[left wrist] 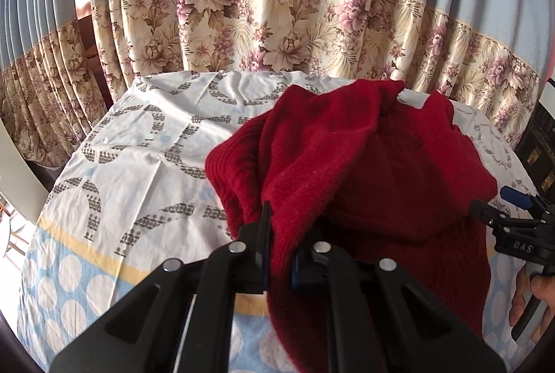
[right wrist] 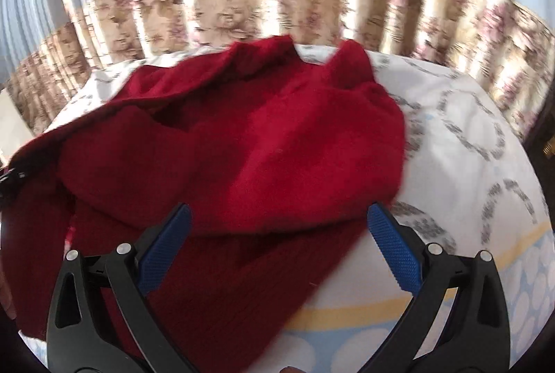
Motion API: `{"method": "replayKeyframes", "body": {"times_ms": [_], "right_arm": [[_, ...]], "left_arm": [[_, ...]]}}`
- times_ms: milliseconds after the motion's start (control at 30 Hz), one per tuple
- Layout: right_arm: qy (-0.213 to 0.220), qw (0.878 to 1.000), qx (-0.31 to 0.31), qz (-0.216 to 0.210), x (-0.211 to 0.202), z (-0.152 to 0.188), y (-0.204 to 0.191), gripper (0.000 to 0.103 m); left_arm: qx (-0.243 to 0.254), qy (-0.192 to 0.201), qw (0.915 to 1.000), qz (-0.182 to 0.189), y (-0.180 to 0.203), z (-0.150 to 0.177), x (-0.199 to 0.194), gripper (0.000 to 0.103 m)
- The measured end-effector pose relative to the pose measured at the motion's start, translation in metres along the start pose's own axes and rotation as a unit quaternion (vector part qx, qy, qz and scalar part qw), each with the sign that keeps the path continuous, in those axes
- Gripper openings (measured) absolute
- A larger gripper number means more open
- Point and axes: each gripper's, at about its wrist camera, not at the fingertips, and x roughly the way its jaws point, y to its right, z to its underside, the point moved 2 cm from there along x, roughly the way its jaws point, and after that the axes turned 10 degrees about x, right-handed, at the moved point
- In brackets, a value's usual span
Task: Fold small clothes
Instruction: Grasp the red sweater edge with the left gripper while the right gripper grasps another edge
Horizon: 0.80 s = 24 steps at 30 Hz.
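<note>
Nearest the left wrist camera, the left gripper (left wrist: pixel 281 234) has its black fingers pressed together on a fold of the dark red knitted garment (left wrist: pixel 347 158); the pinched cloth rises between the fingers and hangs down in a strip toward the lens. In the right wrist view, the right gripper (right wrist: pixel 277 234) stands with its jaws spread wide, the blue ribbed pads (right wrist: pixel 393 248) well apart and nothing pressed between them; the near hem of the red garment lies below and between them. That picture is blurred, so whether the pads touch the cloth cannot be told.

The garment itself lies crumpled on a table covered with a patterned cloth (left wrist: pixel 138 147). The near part of the table cloth, closer than the garment, is pale blue with white dots and a yellow band; the part to the left of the garment and beyond it is white with grey curved marks. The garment sits toward the right half of the covered table in the left wrist view, with a ribbed edge bulging on its left side and two raised peaks at its far edge.

To the right of the garment in the left wrist view, the right gripper shows again, a blue pad at its tip, and a person's hand (left wrist: pixel 536 296) grips its handle.

Beyond the garment, behind the table's far edge, hangs a pleated curtain (left wrist: pixel 277 26), light blue above and floral beige and pink below.
</note>
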Motion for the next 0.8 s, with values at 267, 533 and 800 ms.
{"method": "replayKeyframes", "body": {"times_ms": [267,533,800], "right_arm": [[-0.012,0.997,-0.030,-0.071,0.008,-0.005,-0.059,0.100],[-0.029,0.994,-0.039,-0.102,0.022,0.003,-0.101,0.100],[-0.035,0.994,-0.019,-0.105,0.034,0.001,-0.111,0.047]], "left_arm": [[-0.015,0.003,0.9998,-0.010,-0.016,-0.004,0.005,0.008],[-0.033,0.002,0.9994,-0.008,-0.030,-0.004,0.013,0.008],[-0.043,-0.001,0.9990,-0.008,-0.030,-0.001,0.019,0.008]]}}
